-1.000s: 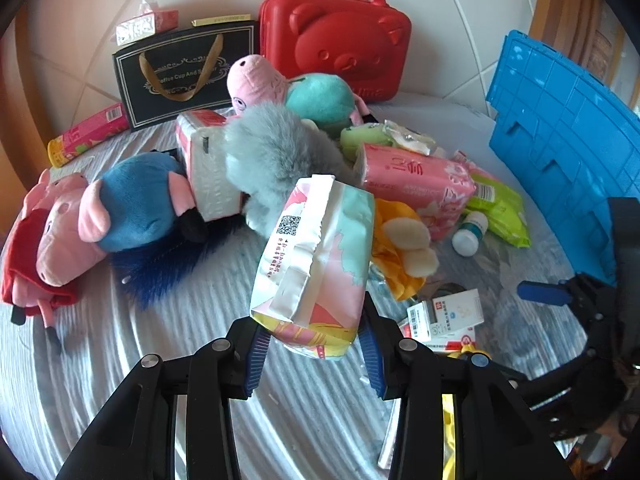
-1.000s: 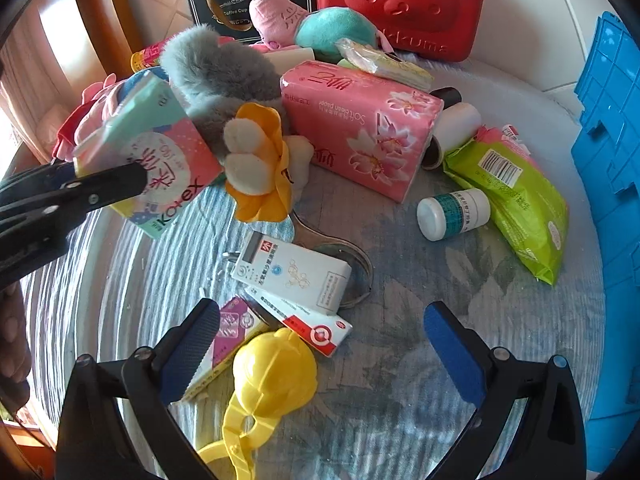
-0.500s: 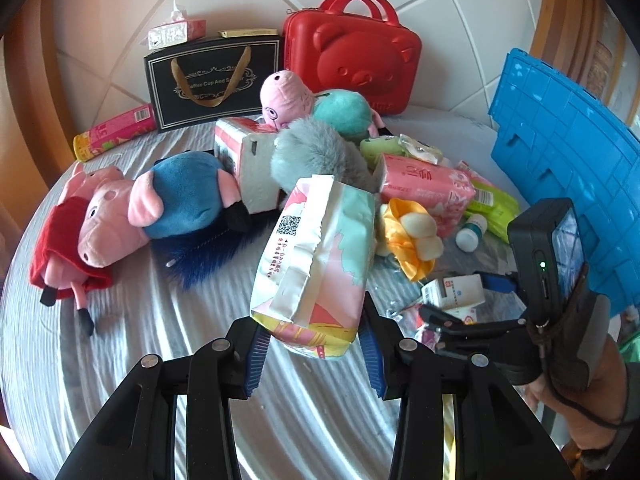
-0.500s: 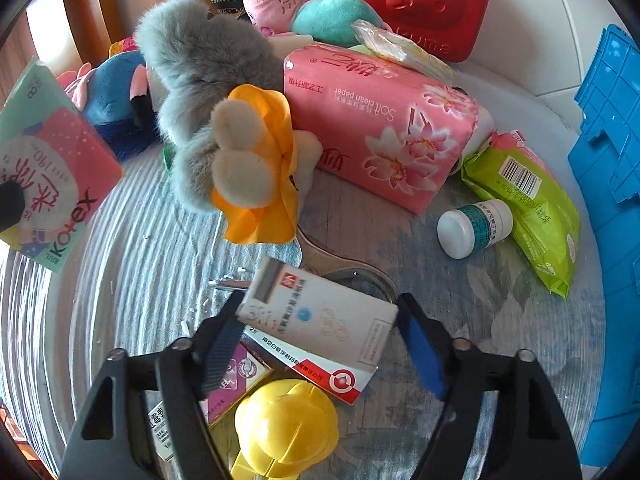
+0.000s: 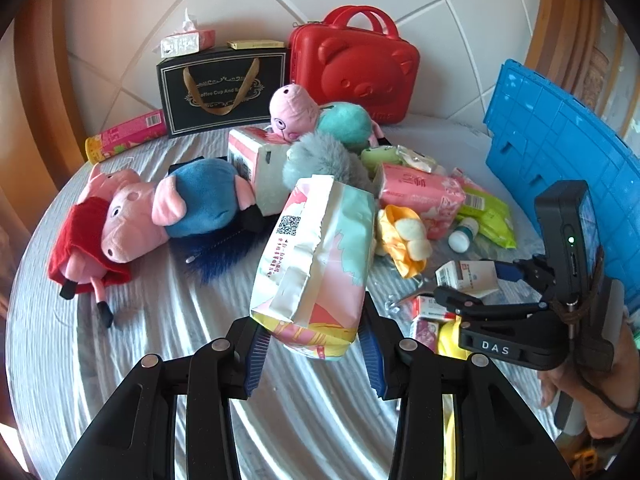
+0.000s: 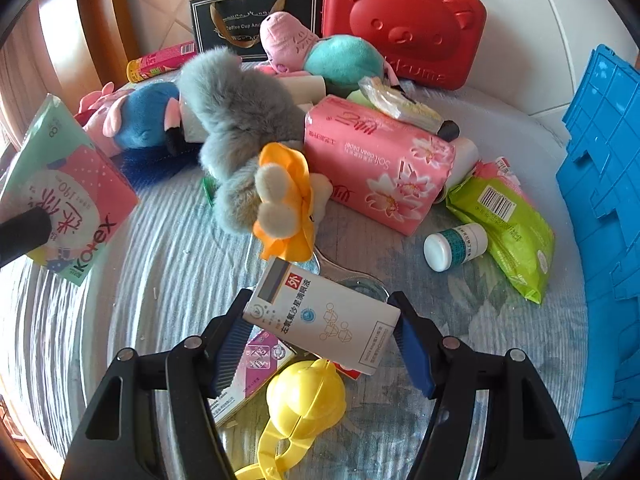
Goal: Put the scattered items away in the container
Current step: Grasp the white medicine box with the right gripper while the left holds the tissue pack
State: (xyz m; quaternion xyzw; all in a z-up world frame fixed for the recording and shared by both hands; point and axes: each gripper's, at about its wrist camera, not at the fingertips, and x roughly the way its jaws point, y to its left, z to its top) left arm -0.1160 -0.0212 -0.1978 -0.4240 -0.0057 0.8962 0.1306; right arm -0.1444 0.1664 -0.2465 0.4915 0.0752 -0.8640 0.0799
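My jaws on both sides are loaded: left gripper (image 5: pixel 310 354) clamps the bottom end of a soft Kotex pad pack (image 5: pixel 316 264), right gripper (image 6: pixel 320 340) pinches a white medicine box (image 6: pixel 320 318) across its width. Both items are lifted off the table (image 5: pixel 160 320). The container, a blue crate (image 5: pixel 560 152), stands at the right edge, well apart from the pad pack, nearer the box.

Risks, as I judge them:
- Pad pack is held only at its low end and leans tall above the pads; soft wrap could squash and slide out on a fast swing.
- Medicine box sits skewed between my jaws, one corner hanging below; it may rotate or slip.
- Right gripper is just above the yellow plastic toy (image 6: pixel 306 398) and a small pink box (image 6: pixel 260 364); a low move could drag them.
- Both grippers heading for the same crate could collide; the right one already sits close beside the left in the left wrist view.
- The crate wall is tall; a low carry could hit it.

Readable text:
- pad pack: "Kotex", "190", plus a QR code on the seam side.
- medicine box: red square with "外", then Chinese print I can't fully read.
- pink tissue pack (image 6: pixel 376 164): "Soft clean paper", upside down.
- black gift bag (image 5: pixel 222 90): "Coffee Cup And S…".
- red bear case (image 6: pixel 404 20): embossed "…kuma".
- right gripper body: "DAS".
- Green wipes pack (image 6: pixel 504 232) shows a barcode only; small white bottle (image 6: pixel 454 246) label is too small.
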